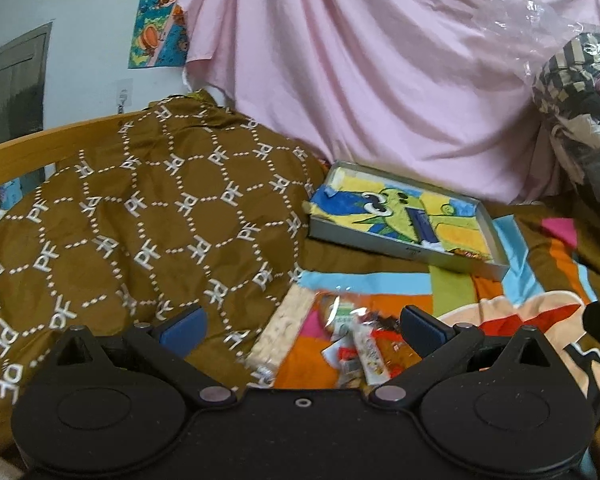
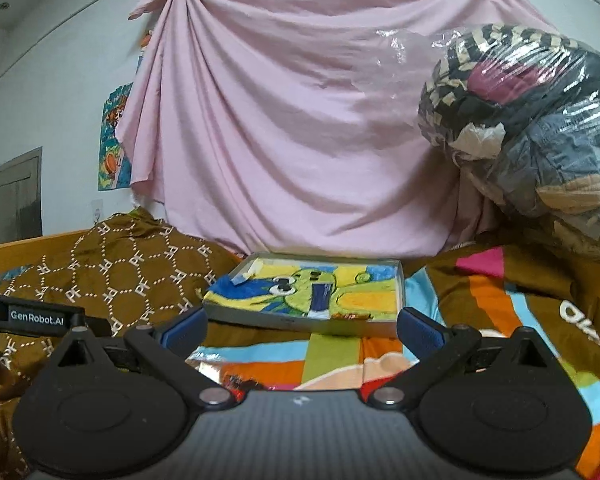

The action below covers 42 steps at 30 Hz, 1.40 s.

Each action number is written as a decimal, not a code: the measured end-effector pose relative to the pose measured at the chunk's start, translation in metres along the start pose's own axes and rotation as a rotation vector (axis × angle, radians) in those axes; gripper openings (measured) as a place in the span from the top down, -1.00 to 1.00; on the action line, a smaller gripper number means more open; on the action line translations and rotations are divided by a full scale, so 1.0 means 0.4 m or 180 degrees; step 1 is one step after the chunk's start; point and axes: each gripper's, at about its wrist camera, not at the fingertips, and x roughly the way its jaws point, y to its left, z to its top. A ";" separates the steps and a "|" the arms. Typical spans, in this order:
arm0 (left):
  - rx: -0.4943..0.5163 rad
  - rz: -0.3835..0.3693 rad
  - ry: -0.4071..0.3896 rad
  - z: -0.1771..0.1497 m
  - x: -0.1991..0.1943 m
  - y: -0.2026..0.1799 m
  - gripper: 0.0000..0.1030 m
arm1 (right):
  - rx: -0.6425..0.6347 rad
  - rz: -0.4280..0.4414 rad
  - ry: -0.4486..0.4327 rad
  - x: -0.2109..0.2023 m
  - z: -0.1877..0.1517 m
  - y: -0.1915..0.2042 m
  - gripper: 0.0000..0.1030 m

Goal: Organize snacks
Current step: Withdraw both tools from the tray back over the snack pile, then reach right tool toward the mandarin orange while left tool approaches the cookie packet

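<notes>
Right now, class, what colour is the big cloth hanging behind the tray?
Plain pale pink cloth; the right wrist view shows it best, draped behind the tray.

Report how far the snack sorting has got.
Barely started. Done: a dark blue packet and one small wrapper already lie in the grey tray. In hand: nothing; left gripper and right gripper are open and empty. Left: the loose snack pile on the bedspread.

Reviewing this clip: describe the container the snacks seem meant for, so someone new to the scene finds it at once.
Start at the big pink sheet hung across the back wall and drop to the bed below it. There, beside the brown patterned pillow, lies a shallow grey tray on the striped blanket. It is the only rigid, straight-edged thing there, lined with a yellow, blue and green cartoon cloth.
</notes>
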 end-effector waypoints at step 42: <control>0.0552 -0.0025 0.1090 -0.084 0.097 -0.022 -0.99 | 0.0051 0.0380 0.1789 0.099 -0.060 0.013 -1.00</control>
